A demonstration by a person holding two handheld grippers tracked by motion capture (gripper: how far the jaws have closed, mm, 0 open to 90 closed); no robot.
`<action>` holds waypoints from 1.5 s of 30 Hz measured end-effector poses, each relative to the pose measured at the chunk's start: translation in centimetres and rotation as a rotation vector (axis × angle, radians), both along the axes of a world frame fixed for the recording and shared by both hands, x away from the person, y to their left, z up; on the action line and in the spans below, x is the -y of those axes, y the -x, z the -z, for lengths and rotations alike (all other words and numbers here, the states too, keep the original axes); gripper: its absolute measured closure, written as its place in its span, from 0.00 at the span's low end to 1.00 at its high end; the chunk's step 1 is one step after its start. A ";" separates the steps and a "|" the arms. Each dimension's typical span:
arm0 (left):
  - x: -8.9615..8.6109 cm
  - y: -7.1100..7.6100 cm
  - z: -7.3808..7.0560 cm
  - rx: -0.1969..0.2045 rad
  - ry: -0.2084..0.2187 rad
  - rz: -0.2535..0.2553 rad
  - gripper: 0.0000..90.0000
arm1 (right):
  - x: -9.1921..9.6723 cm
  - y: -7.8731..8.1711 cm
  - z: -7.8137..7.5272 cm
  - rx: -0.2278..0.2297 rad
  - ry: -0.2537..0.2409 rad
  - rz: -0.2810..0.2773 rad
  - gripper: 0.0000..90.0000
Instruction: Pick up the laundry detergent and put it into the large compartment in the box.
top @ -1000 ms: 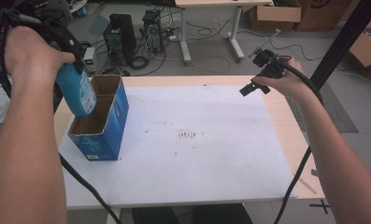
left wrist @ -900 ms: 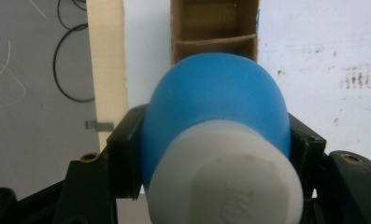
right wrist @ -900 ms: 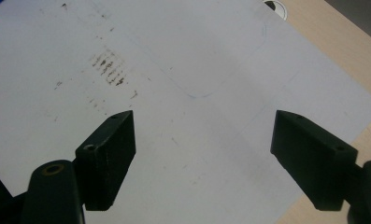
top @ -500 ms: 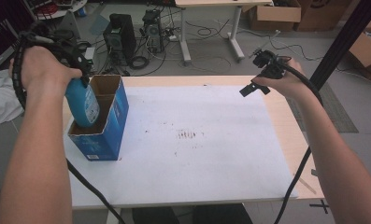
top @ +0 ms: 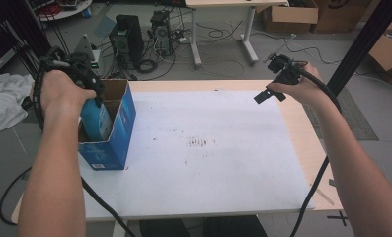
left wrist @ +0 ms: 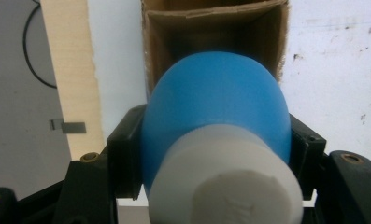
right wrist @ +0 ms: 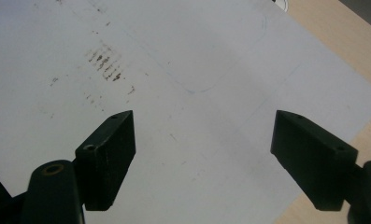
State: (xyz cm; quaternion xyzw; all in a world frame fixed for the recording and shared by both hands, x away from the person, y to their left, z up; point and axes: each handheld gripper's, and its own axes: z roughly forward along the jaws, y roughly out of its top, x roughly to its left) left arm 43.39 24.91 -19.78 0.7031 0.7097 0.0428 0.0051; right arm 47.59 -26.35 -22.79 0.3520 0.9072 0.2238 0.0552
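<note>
A blue bottle (top: 97, 121) with a white cap (left wrist: 225, 184) hangs cap-up in my left gripper (top: 92, 104), which is shut on its shoulder. The bottle's lower part is inside an open blue cardboard box (top: 120, 129) at the table's left edge. In the left gripper view the bottle (left wrist: 216, 98) sits between the black jaws, above the box's brown inside (left wrist: 211, 28). My right gripper (top: 267, 95) hovers open over the far right of the white sheet (top: 208, 148). Nothing lies between its jaws (right wrist: 204, 149).
The white sheet (right wrist: 174, 70) covers most of the wooden table (top: 309, 143) and has dark smudges (top: 199, 142) at its middle. Beyond the table stand computer towers (top: 127, 32) and cables. A white cloth (top: 3, 101) lies far left, and a black post (top: 361, 44) rises at right.
My left gripper has carried the blue bottle down and slightly forward, so it now sits lower in the box. The right gripper has stayed in place and open.
</note>
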 end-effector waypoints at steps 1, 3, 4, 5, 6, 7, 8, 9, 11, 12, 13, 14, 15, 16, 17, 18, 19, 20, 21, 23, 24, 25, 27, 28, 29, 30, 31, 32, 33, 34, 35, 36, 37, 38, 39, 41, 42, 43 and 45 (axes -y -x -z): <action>0.0 0.0 0.3 -0.001 0.002 -0.006 0.42 | 0.0 0.0 0.1 -0.002 0.000 0.000 0.25; -0.1 0.0 0.9 -0.010 0.004 -0.004 0.42 | 0.0 0.0 0.2 -0.005 0.000 0.001 0.25; -0.1 -0.1 1.2 -0.012 0.007 -0.006 0.42 | 0.0 -0.1 0.2 -0.005 0.000 0.001 0.25; -0.1 0.0 1.5 -0.014 0.010 -0.008 0.42 | 0.0 -0.1 0.3 -0.007 0.001 0.001 0.25; -0.2 -0.1 1.7 -0.015 0.011 -0.009 0.42 | 0.0 -0.2 0.4 -0.007 0.004 0.000 0.25; -0.2 -0.1 2.0 -0.017 0.011 -0.011 0.42 | 0.0 -0.2 0.4 -0.007 0.005 0.004 0.24; -0.2 -0.1 2.3 -0.019 0.010 -0.011 0.42 | 0.0 -0.2 0.4 -0.008 0.002 0.004 0.24; -0.2 -0.1 2.6 -0.023 0.009 -0.011 0.42 | 0.0 -0.2 0.4 -0.011 0.002 0.004 0.24; -0.1 -0.1 3.2 -0.028 0.007 -0.013 0.42 | -0.1 -0.2 0.5 -0.007 0.004 0.001 0.24; -0.1 -0.2 3.5 -0.031 0.006 -0.014 0.42 | -0.2 -0.2 0.5 -0.010 0.003 0.000 0.24; -0.1 -0.2 3.8 -0.035 0.007 -0.011 0.42 | -0.2 -0.2 0.5 -0.009 0.004 -0.001 0.24; -0.1 -0.2 4.0 -0.029 0.009 -0.015 0.42 | -0.2 -0.2 0.5 -0.007 0.003 -0.002 0.24; -0.2 -0.2 4.2 -0.035 0.013 -0.015 0.42 | -0.2 -0.2 0.5 -0.009 -0.001 -0.003 0.24; -0.1 -0.3 4.5 -0.039 0.017 -0.012 0.42 | -0.2 -0.2 0.5 -0.011 0.002 -0.002 0.24; -0.2 -0.3 4.7 -0.040 0.021 -0.011 0.42 | -0.2 -0.2 0.5 -0.011 0.005 0.000 0.24; -0.2 -0.3 4.9 -0.040 0.023 -0.013 0.42 | -0.1 -0.2 0.6 -0.014 0.004 0.001 0.24; -0.1 -0.3 5.1 -0.041 0.024 -0.012 0.42 | -0.1 -0.3 0.6 -0.013 0.002 -0.001 0.24; -0.1 -0.3 5.3 -0.040 0.024 -0.011 0.42 | 0.0 -0.3 0.6 -0.014 0.002 0.003 0.24; -0.1 -0.4 5.5 -0.046 0.023 -0.009 0.42 | 0.0 -0.3 0.7 -0.013 0.006 0.002 0.24; 0.0 -0.4 5.9 -0.049 0.017 -0.006 0.42 | 0.1 -0.3 0.7 -0.016 0.001 0.003 0.24; 0.0 -0.5 6.0 -0.051 0.013 -0.007 0.42 | 0.1 -0.3 0.8 -0.015 0.003 0.004 0.24; 0.0 -0.5 6.2 -0.048 0.010 -0.008 0.42 | 0.1 -0.3 0.8 -0.017 0.003 0.005 0.24; 0.0 -0.5 6.4 -0.058 0.004 -0.008 0.42 | 0.2 -0.4 0.8 -0.016 0.001 0.005 0.24; 0.0 -0.5 6.5 -0.056 0.003 -0.008 0.42 | 0.2 -0.4 0.9 -0.018 0.002 0.005 0.24; 0.0 -0.5 6.6 -0.054 0.003 -0.011 0.42 | 0.2 -0.4 0.9 -0.019 0.002 0.005 0.24; 0.0 -0.5 6.7 -0.061 0.004 -0.007 0.42 | 0.2 -0.4 0.9 -0.019 0.001 0.006 0.24; 0.0 -0.5 6.9 -0.062 0.005 -0.006 0.42 | 0.2 -0.4 1.0 -0.018 0.001 0.006 0.24; 0.0 -0.5 7.0 -0.059 0.007 -0.007 0.42 | 0.1 -0.4 1.0 -0.020 -0.002 0.006 0.24; 0.0 -0.5 7.1 -0.062 0.007 -0.007 0.42 | 0.1 -0.4 1.0 -0.021 0.000 0.006 0.24; 0.1 -0.5 7.2 -0.066 0.003 -0.004 0.42 | 0.1 -0.4 1.1 -0.020 0.002 0.005 0.24; 0.1 -0.5 7.3 -0.066 0.000 -0.003 0.42 | 0.0 -0.4 1.1 -0.021 0.002 0.003 0.24; 0.2 -0.5 7.4 -0.067 0.000 -0.004 0.42 | 0.0 -0.4 1.1 -0.022 0.001 0.004 0.24; 0.2 -0.5 7.5 -0.069 0.000 -0.002 0.42 | 0.0 -0.4 1.1 -0.020 0.000 0.002 0.24; 0.2 -0.6 7.6 -0.075 0.000 0.000 0.42 | 0.0 -0.4 1.1 -0.022 0.000 0.003 0.24; 0.2 -0.6 7.7 -0.072 0.000 -0.001 0.42 | 0.0 -0.4 1.1 -0.023 0.001 0.003 0.24; 0.2 -0.6 8.0 -0.082 0.000 -0.001 0.42 | 0.1 -0.4 1.1 -0.023 -0.001 0.006 0.24; 0.2 -0.6 8.0 -0.075 0.001 -0.002 0.42 | 0.1 -0.4 1.1 -0.023 0.002 0.006 0.24; 0.2 -0.6 8.0 -0.071 0.001 -0.004 0.42 | 0.2 -0.4 1.1 -0.022 -0.002 0.008 0.24; 0.2 -0.6 8.0 -0.076 0.001 -0.002 0.42 | 0.3 -0.4 1.2 -0.022 0.002 0.009 0.24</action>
